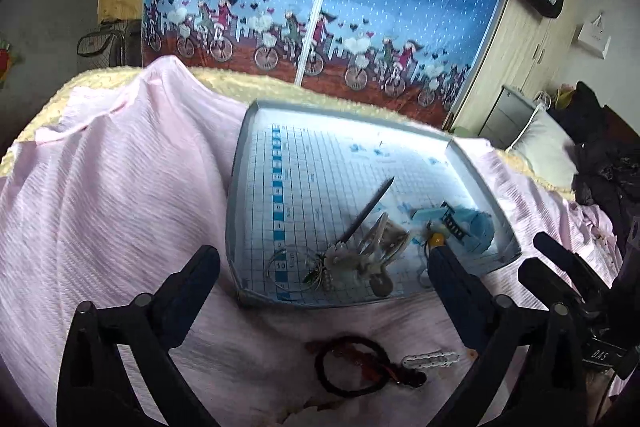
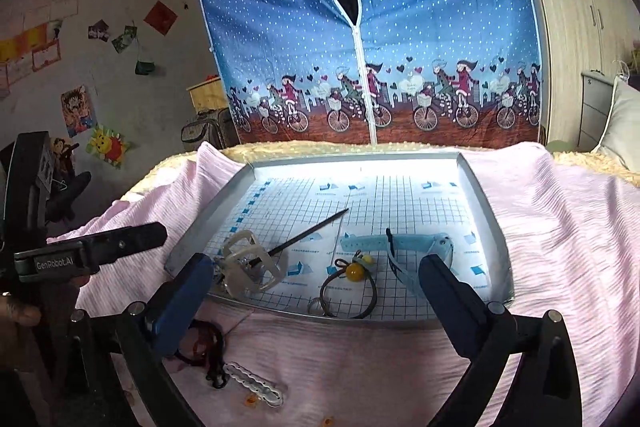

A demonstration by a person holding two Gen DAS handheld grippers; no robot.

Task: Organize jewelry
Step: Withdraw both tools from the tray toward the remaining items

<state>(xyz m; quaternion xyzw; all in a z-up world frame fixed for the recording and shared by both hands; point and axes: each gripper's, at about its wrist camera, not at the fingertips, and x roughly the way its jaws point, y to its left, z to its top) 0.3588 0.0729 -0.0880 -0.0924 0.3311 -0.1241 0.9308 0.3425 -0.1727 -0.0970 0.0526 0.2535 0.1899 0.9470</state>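
Left wrist view
Left tool (image 1: 324, 267): fingers spread wide apart, nothing between them, hovering above the near edge of the tray.
Right tool (image 1: 560, 267): seen at the right edge beside the tray's near right corner; I could not tell from here how its fingers stood.
Tray (image 1: 256, 131): shallow, grey-rimmed, lined with a blue grid sheet, resting on the pink cloth (image 1: 112, 179) that covered the bed.
Hair stick (image 1: 366, 211): dark and thin, lying slantwise in the middle of the tray.
Clear hair claw (image 1: 380, 247): in the tray's near part, touching the stick's lower end.
Thin ring (image 1: 284, 263): near left corner of the tray, beside a small flower ornament (image 1: 336, 255).
Dark cord loop (image 1: 352, 367): outside the tray, on the cloth, near side.
White chain clip (image 1: 430, 361): just right of the cord loop, also outside the tray.

Right wrist view
Right tool (image 2: 320, 287): fingers wide apart and empty, over the tray's near rim.
Left tool (image 2: 120, 247): at the left, held by a hand (image 2: 20, 311) at the frame edge.
Blue watch strap (image 2: 400, 243): in the tray, right of the hair stick (image 2: 308, 235).
Hair tie with yellow bead (image 2: 352, 287): in the tray near its near rim.
Clear hair claw (image 2: 248, 267): near left part of the tray.
White chain clip (image 2: 256, 385): on the cloth outside the tray, beside the dark cord (image 2: 208, 351).
Blue wardrobe cover (image 2: 360, 27): far behind the bed, printed with cyclists.
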